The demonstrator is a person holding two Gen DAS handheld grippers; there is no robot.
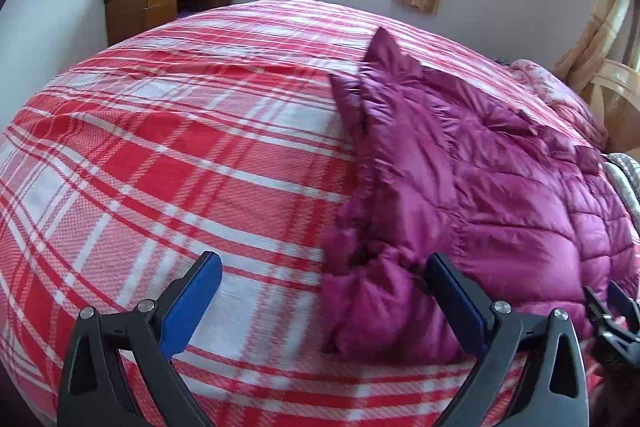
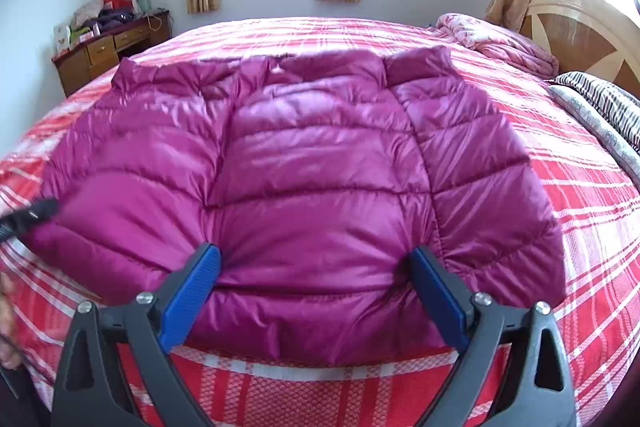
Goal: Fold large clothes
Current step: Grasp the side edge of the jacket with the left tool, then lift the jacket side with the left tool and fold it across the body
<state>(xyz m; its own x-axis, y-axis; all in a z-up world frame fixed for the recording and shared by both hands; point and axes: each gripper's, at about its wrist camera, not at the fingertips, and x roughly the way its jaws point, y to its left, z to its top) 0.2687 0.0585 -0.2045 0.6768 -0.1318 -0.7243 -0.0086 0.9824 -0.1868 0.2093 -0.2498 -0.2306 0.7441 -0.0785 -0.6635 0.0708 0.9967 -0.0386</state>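
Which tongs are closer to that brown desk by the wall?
Left, probably. The left tongs sit at the jacket's desk-side edge; the right tongs hover over its hem, farther from the desk.

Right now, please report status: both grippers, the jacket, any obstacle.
Left gripper open, at jacket's left edge. Right gripper open, over hem. Jacket flat on bed, unfolded. Nothing in the way.

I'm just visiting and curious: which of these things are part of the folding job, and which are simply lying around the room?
Part of the job:
purple puffer jacket
left gripper, open
right gripper, open
plaid bed cover, the work surface

Just lying about:
pink quilt
striped blanket
cluttered wooden desk
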